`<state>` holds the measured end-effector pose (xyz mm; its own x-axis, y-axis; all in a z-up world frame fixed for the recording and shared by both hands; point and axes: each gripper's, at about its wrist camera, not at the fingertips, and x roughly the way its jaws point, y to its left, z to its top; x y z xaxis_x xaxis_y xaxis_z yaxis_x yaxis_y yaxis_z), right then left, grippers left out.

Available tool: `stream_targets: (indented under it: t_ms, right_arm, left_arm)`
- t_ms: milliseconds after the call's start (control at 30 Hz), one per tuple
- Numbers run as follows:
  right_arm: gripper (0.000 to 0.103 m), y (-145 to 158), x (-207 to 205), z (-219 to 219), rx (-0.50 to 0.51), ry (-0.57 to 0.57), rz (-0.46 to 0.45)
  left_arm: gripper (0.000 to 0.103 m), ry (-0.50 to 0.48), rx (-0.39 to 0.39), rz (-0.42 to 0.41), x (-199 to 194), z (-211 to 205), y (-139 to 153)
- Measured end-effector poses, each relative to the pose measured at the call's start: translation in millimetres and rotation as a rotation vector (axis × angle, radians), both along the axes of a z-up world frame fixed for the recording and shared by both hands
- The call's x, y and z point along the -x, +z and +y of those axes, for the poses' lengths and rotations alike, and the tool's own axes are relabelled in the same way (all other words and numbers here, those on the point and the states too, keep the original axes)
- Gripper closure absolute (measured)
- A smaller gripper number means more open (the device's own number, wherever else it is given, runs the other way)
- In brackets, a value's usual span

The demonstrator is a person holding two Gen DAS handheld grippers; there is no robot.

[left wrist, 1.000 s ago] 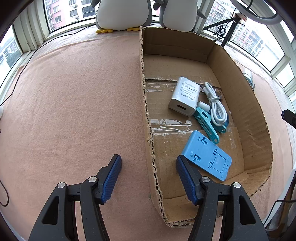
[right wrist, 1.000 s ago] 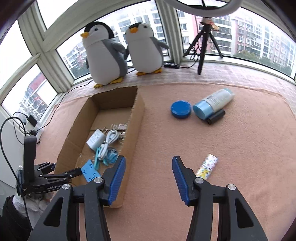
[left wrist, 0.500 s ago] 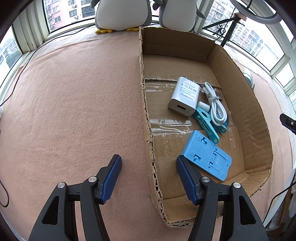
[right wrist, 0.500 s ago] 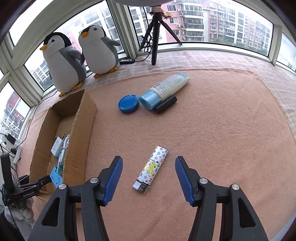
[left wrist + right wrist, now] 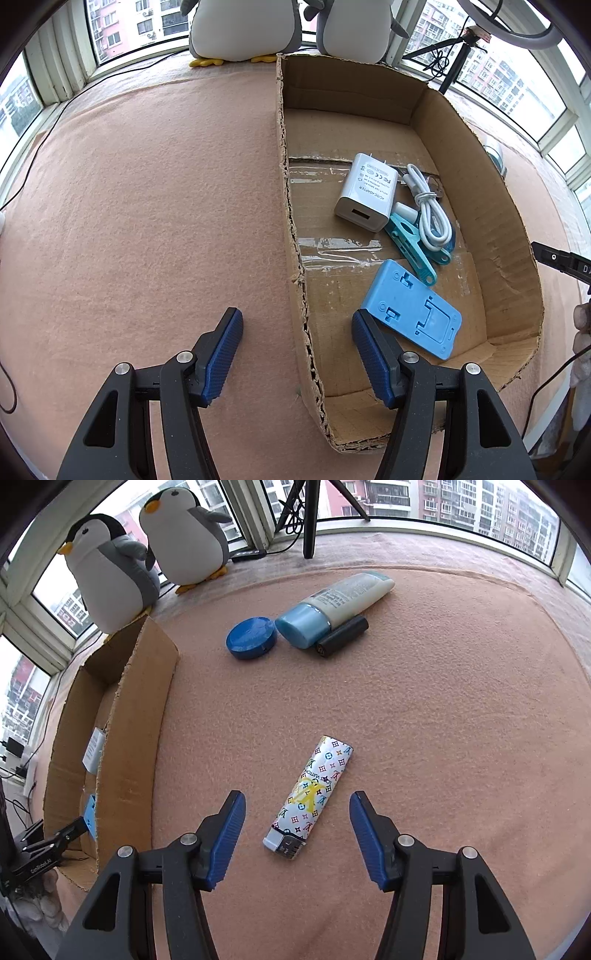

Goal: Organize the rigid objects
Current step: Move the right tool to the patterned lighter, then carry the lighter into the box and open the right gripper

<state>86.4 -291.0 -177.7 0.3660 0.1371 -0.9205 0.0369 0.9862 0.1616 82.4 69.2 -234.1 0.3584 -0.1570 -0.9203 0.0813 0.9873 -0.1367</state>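
Observation:
A patterned lighter (image 5: 310, 794) lies on the pink felt, its near end between the open fingers of my right gripper (image 5: 297, 834), untouched. Farther off lie a blue round tin (image 5: 251, 637), a blue-capped tube (image 5: 332, 605) and a black cylinder (image 5: 341, 636). The cardboard box (image 5: 291, 229) holds a white charger (image 5: 367, 192), a white cable (image 5: 430, 218), a teal clip (image 5: 413, 247) and a blue phone stand (image 5: 412, 308). My left gripper (image 5: 297, 354) is open, straddling the box's left wall near its front corner, holding nothing.
Two plush penguins (image 5: 147, 554) stand by the windows behind the box (image 5: 129, 738). A tripod (image 5: 306, 513) rises at the back. Cables trail along the left edge of the felt (image 5: 129, 203). A hand holding the other gripper shows at the left edge of the right wrist view.
My right gripper has swung right, away from the box, and come down over the lighter, which now lies between its fingers. The left gripper has stayed put.

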Motion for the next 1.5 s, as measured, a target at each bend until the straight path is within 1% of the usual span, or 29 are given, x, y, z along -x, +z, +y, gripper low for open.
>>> stream_targets:
  t_ms: [100,167,300,400,467,500,567,600,700,833,933,1067,1300,1500]
  right_arm:
    - [0.05,-6.6,-3.4,2.4,0.027,0.005,0.018]
    - [0.054,-10.8,-6.3,3.5,0.03,0.012,0.031]
    - [0.055,-11.6,-12.0,11.3,0.071,0.041,0.026]
    - [0.058,-12.6,-15.0,19.0,0.109,0.071,0.017]
    - [0.066,-12.9,-14.5,24.9,0.142,0.097,0.008]
    - [0.068,-13.1,-14.1,27.4,0.153,0.112,0.004]
    - [0.08,-13.2,-13.7,31.0,0.174,0.138,-0.004]
    - [0.082,-13.1,-13.7,31.8,0.177,0.15,-0.006]
    - [0.082,-12.4,-13.6,30.9,0.174,0.163,-0.006]
    - [0.082,-8.8,-14.8,23.0,0.124,0.133,-0.012]
    - [0.082,-0.7,-15.7,19.5,0.091,0.113,-0.029]
    - [0.082,18.6,-18.7,23.5,0.071,0.12,-0.074]
    - [0.082,57.1,-32.1,47.4,0.023,0.169,-0.154]
    - [0.082,76.2,-44.4,77.8,-0.012,0.22,-0.191]
  left_arm:
    - [0.037,0.0,0.001,0.0,0.2,0.3,0.1]
    - [0.037,-0.001,0.002,0.0,0.1,0.3,0.4]
    - [0.037,0.0,0.002,0.0,0.4,0.4,0.2]
    - [0.037,0.0,0.004,0.0,0.3,0.2,0.6]
    - [0.037,0.001,0.006,-0.001,0.4,-0.1,1.0]
    - [0.037,0.001,0.007,-0.001,0.6,0.1,1.1]
    - [0.037,0.0,0.009,-0.001,0.4,0.2,1.1]
    - [0.037,0.0,0.009,-0.001,0.4,0.6,1.0]
    - [0.037,0.0,0.009,-0.001,0.7,0.9,0.9]
    - [0.037,0.001,0.008,-0.001,0.4,0.5,1.0]
    - [0.037,0.001,0.009,-0.001,0.7,0.9,0.8]
    - [0.037,0.001,0.009,-0.001,0.7,0.9,0.9]
    - [0.037,0.001,0.009,-0.001,0.6,1.0,0.8]
    - [0.037,0.0,0.009,-0.002,0.4,1.0,0.9]
